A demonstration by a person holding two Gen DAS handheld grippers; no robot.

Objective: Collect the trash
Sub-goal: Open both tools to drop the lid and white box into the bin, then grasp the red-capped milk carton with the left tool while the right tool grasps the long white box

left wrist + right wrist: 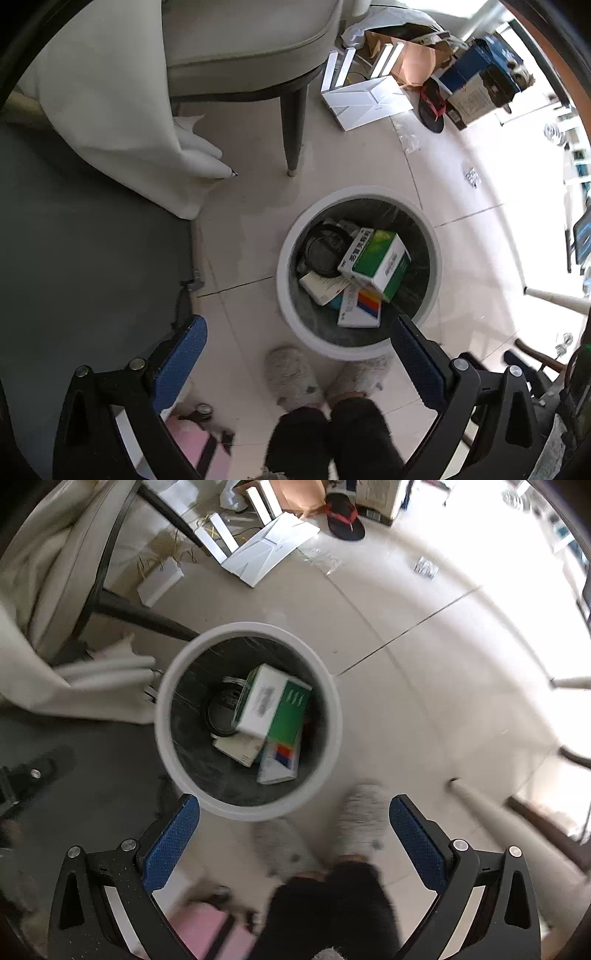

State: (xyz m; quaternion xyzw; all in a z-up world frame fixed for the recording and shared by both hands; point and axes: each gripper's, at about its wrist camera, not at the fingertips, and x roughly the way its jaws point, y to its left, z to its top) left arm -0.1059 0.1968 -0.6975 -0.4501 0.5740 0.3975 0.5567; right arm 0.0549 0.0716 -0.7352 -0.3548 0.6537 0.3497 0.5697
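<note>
In the left view's bin our green box shows printed characters, blurred in the right view; both grippers' jaws gape empty; slippers at 6 o'clock half hidden.

Left gripper gapes, empty, over boxes-filled bin.

the bin sits on the floor right in front of the person's slippers. inside it, a big carton lies on top, tilted, over a flat box and a paper packet, with a round lid to its left. a chair stands behind the bin, a cloth hanging down to its left (touching the floor). further back lie boxes and a sandal.
</note>
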